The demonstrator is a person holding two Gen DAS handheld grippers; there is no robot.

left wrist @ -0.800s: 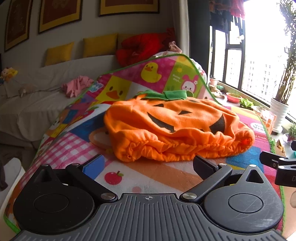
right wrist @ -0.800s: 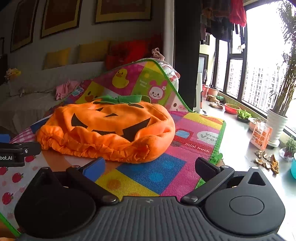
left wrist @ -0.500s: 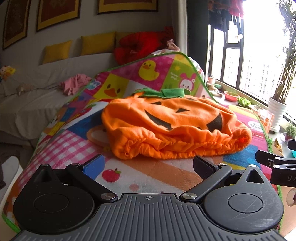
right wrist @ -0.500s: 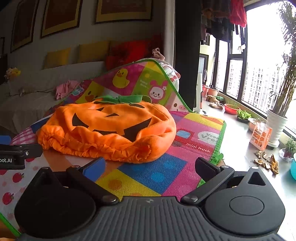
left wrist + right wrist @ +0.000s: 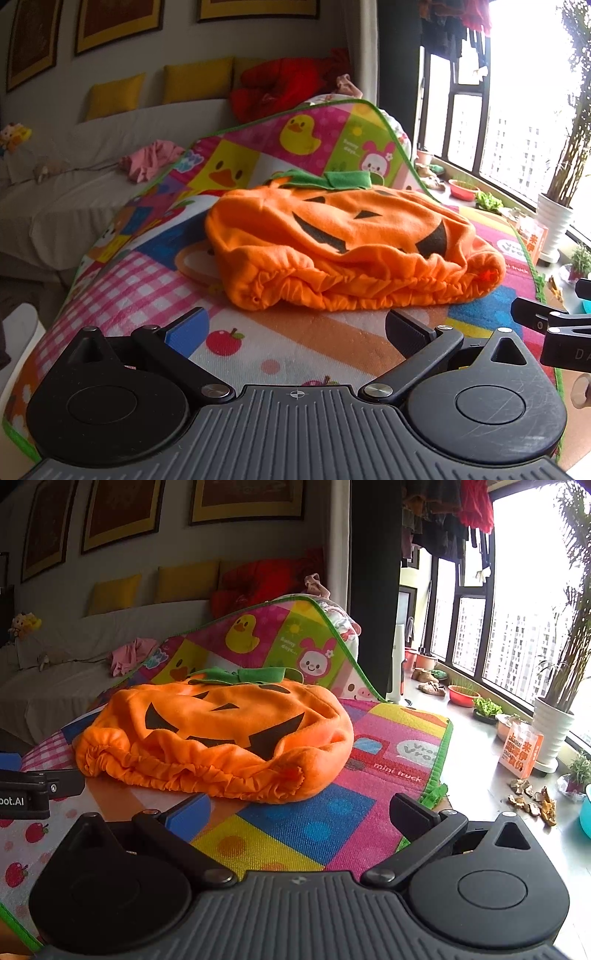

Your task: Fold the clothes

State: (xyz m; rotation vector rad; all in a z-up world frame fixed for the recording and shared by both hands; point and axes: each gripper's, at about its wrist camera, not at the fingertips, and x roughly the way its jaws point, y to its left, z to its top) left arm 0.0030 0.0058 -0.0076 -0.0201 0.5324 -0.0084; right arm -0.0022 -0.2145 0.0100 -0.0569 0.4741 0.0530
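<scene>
The left gripper point(image 5: 295, 325) stands with its jaws spread wide and nothing between them, poised just short of the gathered hem of the orange pumpkin costume point(image 5: 343, 243); the right gripper point(image 5: 299, 810) is likewise spread and empty, near the hem's other end. The costume lies in a puffed, rumpled heap on the patchwork play mat point(image 5: 147, 280), its black jack-o'-lantern face upward and the green collar point(image 5: 328, 179) at the far side, toward where the mat rises. It looks like soft fleece: light, limp, with no stiffness of its own, so it should sag and drape wherever it is lifted, and the fuzzy surface ought to give the pads good purchase. The elasticated hem point(image 5: 207, 775) is the thickest, most bunched part and the nearest to both grippers, which makes its two outer ends the sensible places to pinch. Because the body is doubled and baggy, a shallow bite may catch only the top layer, so each jaw probably needs to close over the full ruffled edge.
</scene>
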